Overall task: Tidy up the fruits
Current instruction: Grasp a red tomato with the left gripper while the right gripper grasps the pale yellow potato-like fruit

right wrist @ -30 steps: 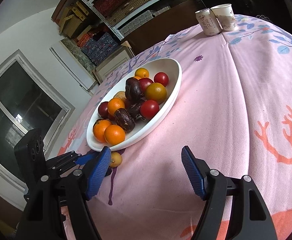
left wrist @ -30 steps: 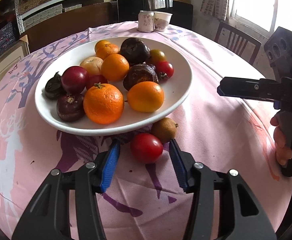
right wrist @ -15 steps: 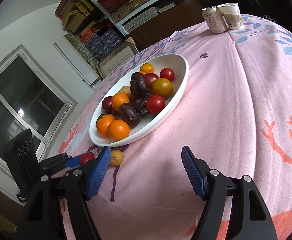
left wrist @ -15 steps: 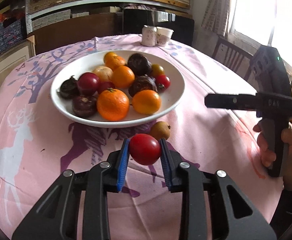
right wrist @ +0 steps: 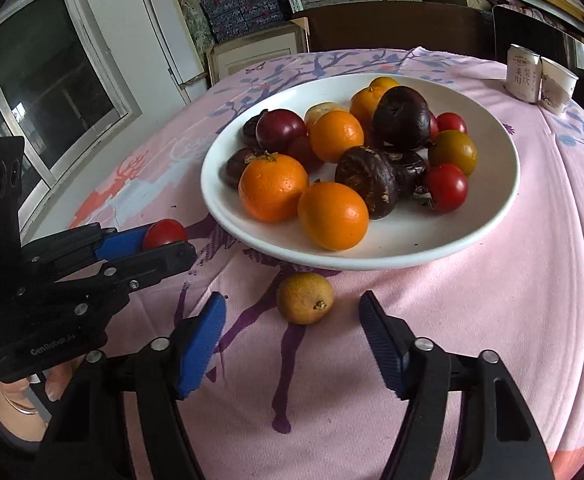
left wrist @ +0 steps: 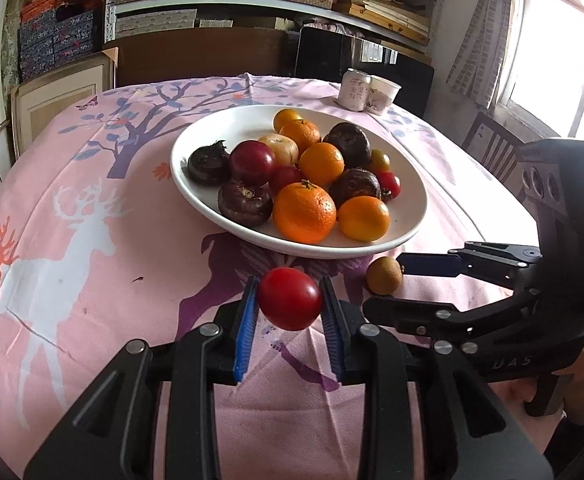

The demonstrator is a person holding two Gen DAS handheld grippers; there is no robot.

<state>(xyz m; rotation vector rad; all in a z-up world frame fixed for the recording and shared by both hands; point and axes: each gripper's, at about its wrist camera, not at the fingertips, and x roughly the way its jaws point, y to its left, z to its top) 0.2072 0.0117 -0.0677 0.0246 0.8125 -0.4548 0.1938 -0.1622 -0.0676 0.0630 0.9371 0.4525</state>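
1. Fruit mostly sits gathered on the white plate: oranges, tomatoes, dark fruits.
2. One red tomato is clenched in the left claw, apparently lifted off the desk just short of the plate.
3. One small brownish fruit lies on the desk beside the plate; the right claw is closing around it, pads not touching.
4. Both remain to be plated.

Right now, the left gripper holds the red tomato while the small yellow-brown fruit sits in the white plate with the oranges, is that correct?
Not quite. The left gripper does hold the red tomato, but the small yellow-brown fruit lies on the pink tablecloth just outside the white plate, as the right wrist view shows.
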